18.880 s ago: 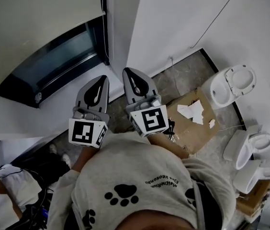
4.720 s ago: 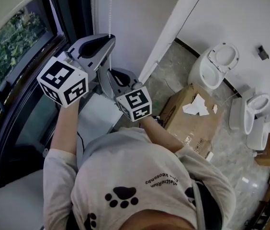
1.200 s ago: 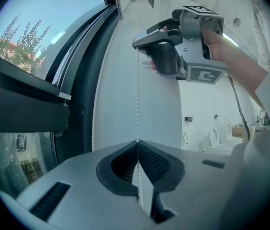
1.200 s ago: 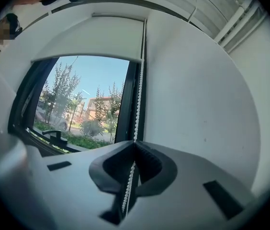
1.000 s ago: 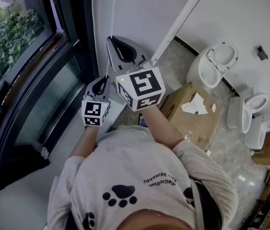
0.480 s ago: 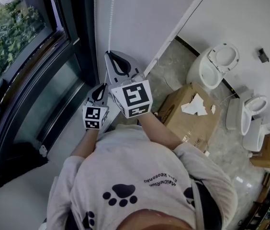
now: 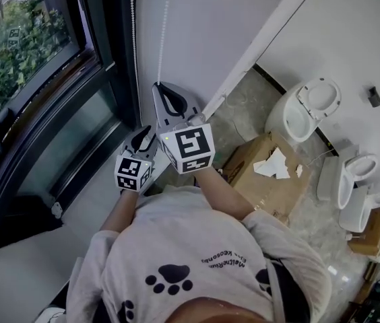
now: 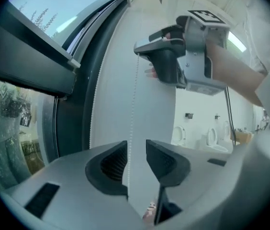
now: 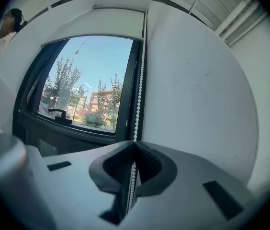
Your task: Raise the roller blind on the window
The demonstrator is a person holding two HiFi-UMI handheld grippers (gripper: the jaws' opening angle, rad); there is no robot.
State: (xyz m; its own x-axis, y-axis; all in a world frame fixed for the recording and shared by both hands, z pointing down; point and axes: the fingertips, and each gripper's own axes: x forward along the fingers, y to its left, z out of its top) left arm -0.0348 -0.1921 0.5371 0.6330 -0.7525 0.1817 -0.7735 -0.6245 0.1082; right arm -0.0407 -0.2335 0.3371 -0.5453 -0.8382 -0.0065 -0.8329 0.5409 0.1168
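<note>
A white bead chain (image 9: 138,99) hangs beside the dark window frame (image 9: 128,95), and the blind is rolled up at the top (image 9: 111,20). My right gripper (image 9: 135,145) is shut on the chain, which runs down between its pads. In the head view it (image 7: 157,86) is just above my left gripper (image 7: 147,129). My left gripper (image 8: 136,150) has its jaws opening. The chain (image 8: 134,104) passes through the gap, touched by neither pad. The right gripper (image 8: 183,51) shows above it on the same strand.
White wall (image 7: 203,32) lies right of the chain, window glass (image 7: 35,66) to the left. On the floor below stand a cardboard box (image 7: 264,173) and several white toilets (image 7: 311,110). A second chain strand (image 7: 133,19) hangs nearer the frame.
My right gripper has come down along the chain, closer to the left gripper. The left gripper has stayed about where it was.
</note>
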